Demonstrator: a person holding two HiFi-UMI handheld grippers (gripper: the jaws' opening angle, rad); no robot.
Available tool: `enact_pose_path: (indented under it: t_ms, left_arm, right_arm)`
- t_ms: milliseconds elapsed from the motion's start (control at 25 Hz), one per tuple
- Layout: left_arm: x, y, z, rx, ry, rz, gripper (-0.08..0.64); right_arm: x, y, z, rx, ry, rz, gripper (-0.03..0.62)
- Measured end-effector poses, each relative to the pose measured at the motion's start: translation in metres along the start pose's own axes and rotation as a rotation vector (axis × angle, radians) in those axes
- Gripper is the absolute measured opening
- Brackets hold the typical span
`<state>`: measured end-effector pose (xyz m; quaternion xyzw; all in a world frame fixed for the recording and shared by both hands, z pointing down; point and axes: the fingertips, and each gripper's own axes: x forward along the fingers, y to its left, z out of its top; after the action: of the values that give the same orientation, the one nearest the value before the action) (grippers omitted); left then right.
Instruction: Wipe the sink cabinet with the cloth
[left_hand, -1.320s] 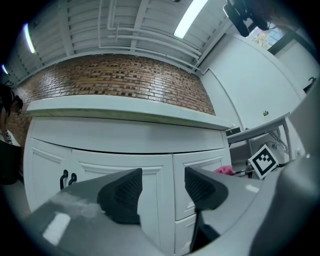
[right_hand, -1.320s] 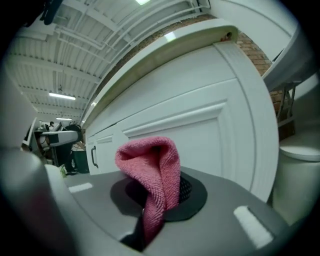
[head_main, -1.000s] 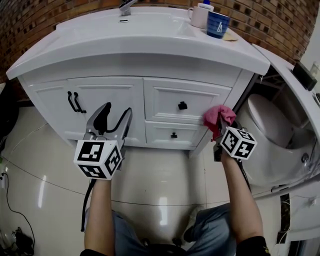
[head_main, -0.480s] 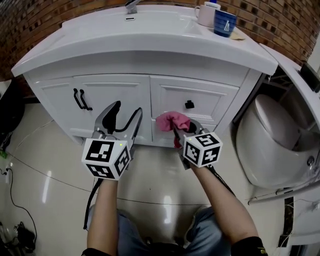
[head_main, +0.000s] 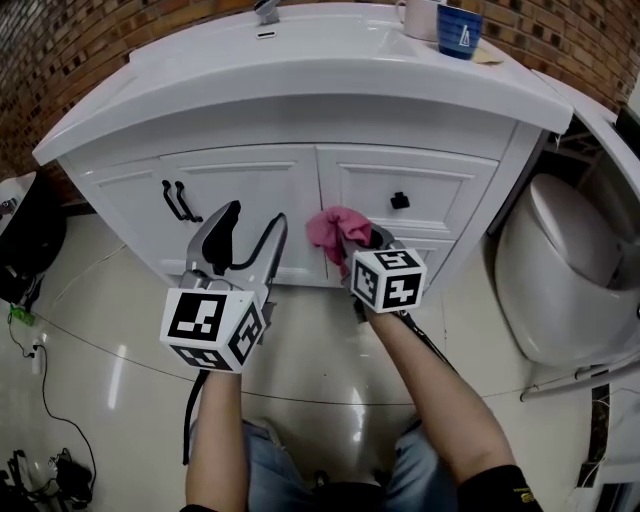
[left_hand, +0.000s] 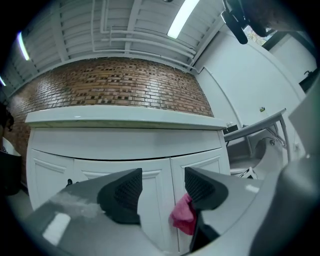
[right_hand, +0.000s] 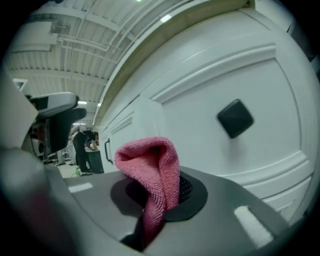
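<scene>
Pinching pink cloth (head_main: 335, 228) in right tongs (head_main: 352, 248), holding it at sink cabinet (head_main: 300, 160) front, just left of black drawer knob (head_main: 399, 200); contact not confirmable; hanging left tongs (head_main: 253, 220) spread, empty, facing the door (head_main: 255, 195); suggesting flatter cloth face, firm even pressure, overlapping strokes, skirting knob and door handles (head_main: 175, 200).

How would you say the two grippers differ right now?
The left gripper is open and empty; the right gripper is shut on the pink cloth. The left gripper hangs before the cabinet door; the right gripper is at the drawer front. Both point toward the sink cabinet.
</scene>
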<state>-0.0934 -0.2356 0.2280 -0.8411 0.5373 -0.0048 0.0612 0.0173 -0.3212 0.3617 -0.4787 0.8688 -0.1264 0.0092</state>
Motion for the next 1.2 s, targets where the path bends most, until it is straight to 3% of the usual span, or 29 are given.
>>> enact_pose_path:
  t_ms: [240,400,600,760,1080,1200]
  left_arm:
    - [0.002,-0.002,-0.014,0.021,0.039,-0.012,0.270]
    - [-0.001,-0.010,-0.014,0.043,0.048,-0.040,0.270]
    - [-0.009,-0.027,-0.015,0.038,0.047,-0.095,0.270]
    - [-0.007,-0.031,-0.021,0.002,0.038,-0.101,0.269]
    - [-0.004,-0.027,-0.021,-0.031,0.039,-0.088,0.270]
    - [-0.004,-0.023,-0.017,-0.027,0.027,-0.084,0.270]
  right_arm:
    - [-0.057,-0.097,0.002,-0.007,0.040,-0.205,0.034]
    - [-0.118,-0.162,0.021,-0.020,0.013,-0.332,0.034]
    - [-0.163,-0.203,0.018,0.028,-0.007,-0.436,0.037]
    - [-0.140,-0.176,0.009,0.057,0.005,-0.358,0.037]
    - [-0.036,-0.030,-0.022,-0.008,0.094,0.020,0.037]
    - [-0.003,0.008,-0.033,-0.016,0.119,0.103,0.037]
